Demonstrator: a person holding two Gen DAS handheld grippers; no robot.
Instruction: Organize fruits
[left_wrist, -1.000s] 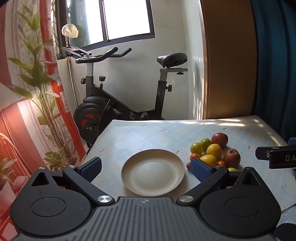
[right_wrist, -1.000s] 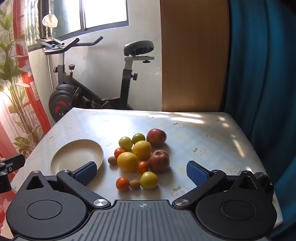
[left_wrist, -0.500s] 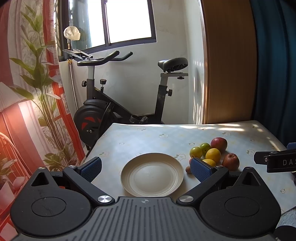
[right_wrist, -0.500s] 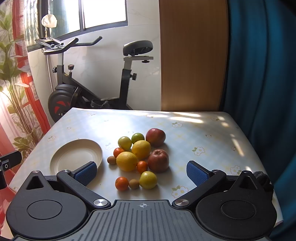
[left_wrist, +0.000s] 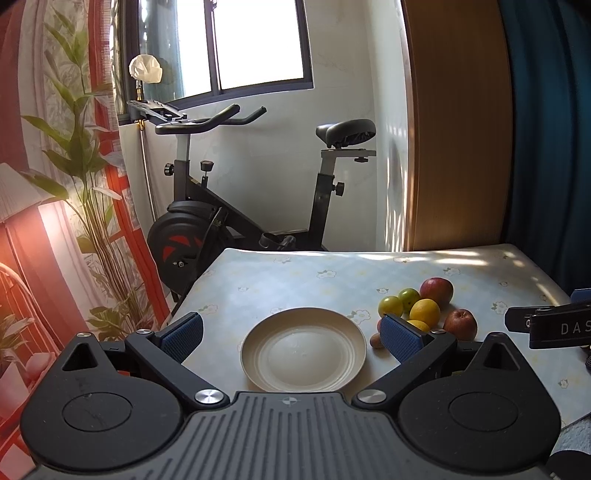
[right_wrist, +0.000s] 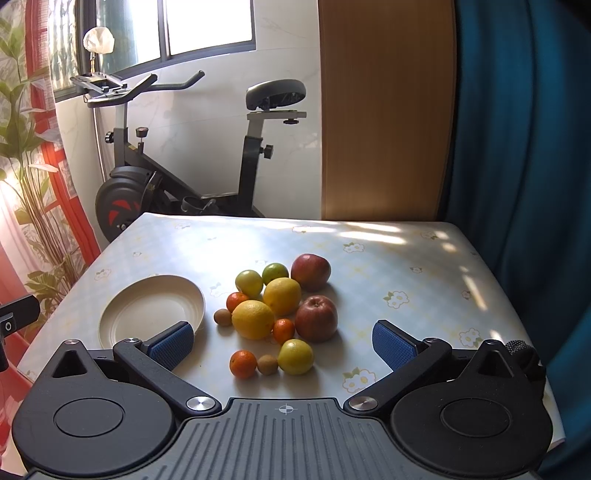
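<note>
Both hand-held grippers, left (left_wrist: 291, 330) and right (right_wrist: 282, 338), are held released and empty above the desk (right_wrist: 369, 258). The fruits (right_wrist: 282, 310) are clustered loose beside the empty plate (right_wrist: 122, 306), which is presumably their intended destination.

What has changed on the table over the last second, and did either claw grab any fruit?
Neither claw grabbed anything. The left claw tilted up and drew back a little, so the plate and fruit pile sit lower in its view. The right claw barely shifted. Both stay open and empty; plate and fruit have not moved.
</note>
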